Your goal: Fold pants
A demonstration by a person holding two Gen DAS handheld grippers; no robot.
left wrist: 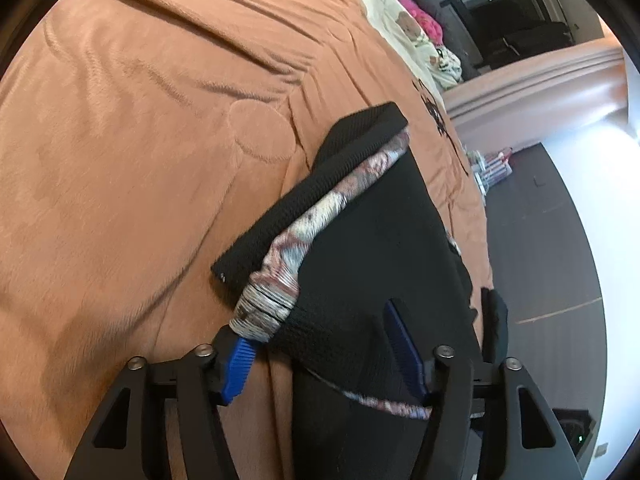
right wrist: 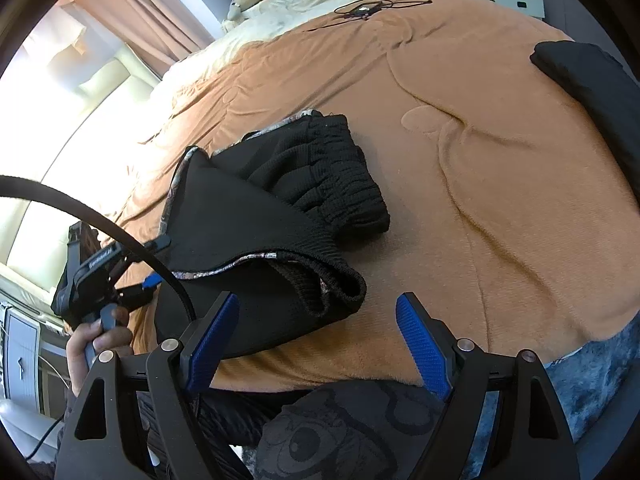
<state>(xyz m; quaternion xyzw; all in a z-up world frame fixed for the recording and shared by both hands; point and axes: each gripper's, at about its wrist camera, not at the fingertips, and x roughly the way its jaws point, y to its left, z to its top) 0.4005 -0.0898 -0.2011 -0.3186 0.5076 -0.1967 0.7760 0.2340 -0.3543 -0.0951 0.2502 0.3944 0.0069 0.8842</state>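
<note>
Btwn left tool pads: pants hem, on bed.

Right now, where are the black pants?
In the right wrist view the black pants lie bunched left of centre on the orange blanket, just beyond the open right tool.

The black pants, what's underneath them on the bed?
The black pants lie bunched on an orange blanket, which shows all around them. Whatever lies under the blanket is covered.

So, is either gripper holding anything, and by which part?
Right gripper: nothing. Left gripper straddles the patterned edge of the pants; whether it grips cannot be told.
</note>
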